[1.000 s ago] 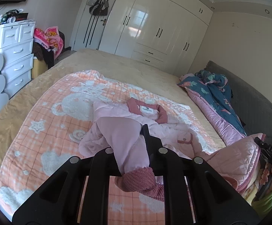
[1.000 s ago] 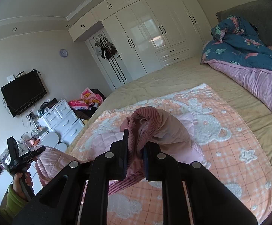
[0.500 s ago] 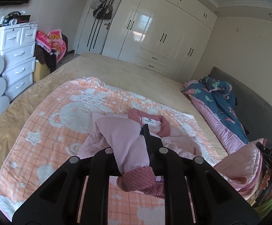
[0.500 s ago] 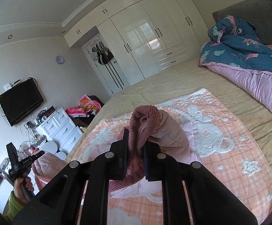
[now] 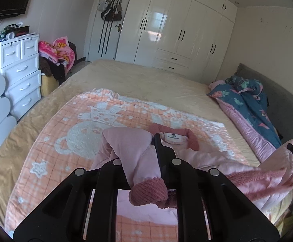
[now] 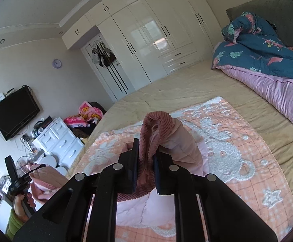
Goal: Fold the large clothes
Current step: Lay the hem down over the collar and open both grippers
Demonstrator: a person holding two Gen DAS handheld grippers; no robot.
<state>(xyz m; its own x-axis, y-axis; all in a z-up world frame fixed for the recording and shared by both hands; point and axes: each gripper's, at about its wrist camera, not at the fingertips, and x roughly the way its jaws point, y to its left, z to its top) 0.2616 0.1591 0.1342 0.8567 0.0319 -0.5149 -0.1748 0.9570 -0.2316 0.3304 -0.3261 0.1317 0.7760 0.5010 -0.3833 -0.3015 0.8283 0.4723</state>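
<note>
In the left wrist view, the left gripper (image 5: 146,141) is clamped on a sleeve (image 5: 138,157) of the pink jacket (image 5: 206,157); the fabric bunches between the black fingers (image 5: 158,147), and the darker knitted cuff (image 5: 149,193) hangs down in front of the gripper body. The rest of the jacket lies on the orange checked blanket (image 5: 69,133) that is spread over the tan bed (image 5: 146,80), with its dark pink collar (image 5: 192,139) and a white label (image 5: 173,138) facing up just past the fingertips. A blue and pink quilt (image 5: 247,104) is heaped along the right side by the grey headboard (image 5: 283,104). White drawers (image 5: 19,70) stand at the left and a white wardrobe (image 5: 178,32) fills the far wall. In the right wrist view, the right gripper (image 6: 146,151) grips the jacket's other ribbed cuff (image 6: 156,125), with the knit squeezed tightly between its fingers (image 6: 135,155) and the sleeve arching up and over to the right above the blanket (image 6: 247,161). At the lower left, a hand (image 6: 25,199) in a green sleeve (image 6: 14,221) holds the other gripper (image 6: 19,181), with pink jacket fabric at it. A television (image 6: 15,113) hangs on the wall.
</note>
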